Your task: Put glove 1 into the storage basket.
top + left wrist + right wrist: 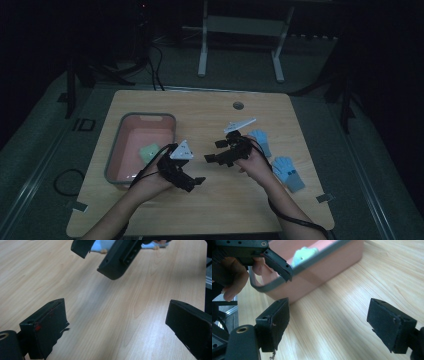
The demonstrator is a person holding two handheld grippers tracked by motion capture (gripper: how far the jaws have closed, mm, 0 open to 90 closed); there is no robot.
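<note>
I judged the work in hand to be moving small gloves into the pink bin (116, 150); one pale green glove (149, 152) already lay inside it, seen also in the right gripper view (304, 252) just behind the bin's grey rim. Two blue gloves remained on the counter (210, 210): the farther blue glove (260, 140) lay just beyond the right hand, and the nearer blue glove (288, 173) lay flat to its right, near the counter edge.

To do the step well, I judged that the right tongs (218, 150) should turn toward the nearer blue glove, come down over its cuff or palm rather than a single finger, and close only once both pads bracketed the fabric. Thin cloth lying flat calls for a low approach with the pads almost brushing the wood.

State of the tongs: the left tongs (192, 182) stood wide, nothing between the pads (47, 327), bare wood below. The right tongs (337, 325) also stood wide and empty over bare counter, pointing toward the bin and away from the gloves. The two faced each other mid-counter, apart, touching nothing.
</note>
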